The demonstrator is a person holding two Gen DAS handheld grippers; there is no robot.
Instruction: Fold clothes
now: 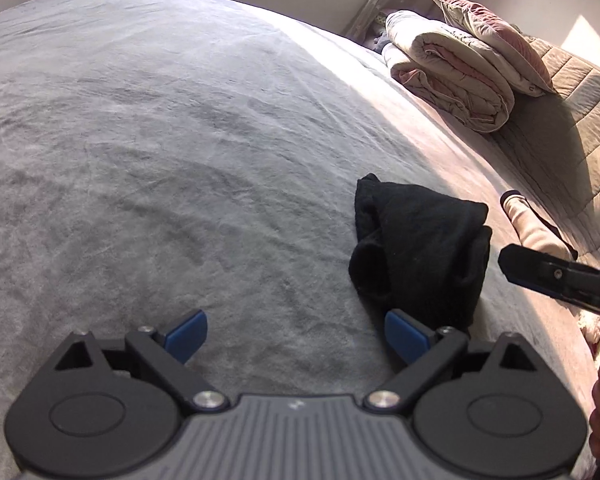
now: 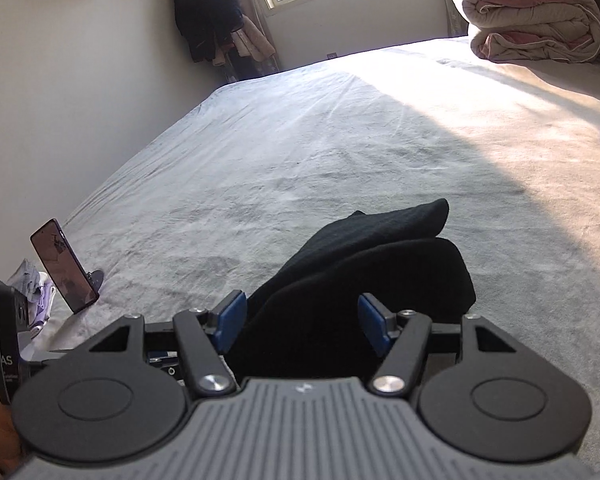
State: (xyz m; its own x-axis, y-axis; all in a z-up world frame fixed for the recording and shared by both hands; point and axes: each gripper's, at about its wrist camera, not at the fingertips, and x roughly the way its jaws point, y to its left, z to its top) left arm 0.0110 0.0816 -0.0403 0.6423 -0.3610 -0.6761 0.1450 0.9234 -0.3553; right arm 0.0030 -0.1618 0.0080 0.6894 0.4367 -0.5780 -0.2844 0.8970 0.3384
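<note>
Left gripper: blue-padded fingers spread wide over grey bedsheet, holding nothing; right pad just beside black folded garment. Right gripper: fingers spread apart, garment's near end lying between them, not pinched. Phone: propped upright at left bed edge. Rolled duvet: far right, well apart from garment.

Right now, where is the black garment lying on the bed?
The black garment lies bunched on the grey bedsheet, ahead and right of the open left gripper. In the right wrist view it sits between the open jaws of the right gripper.
</note>
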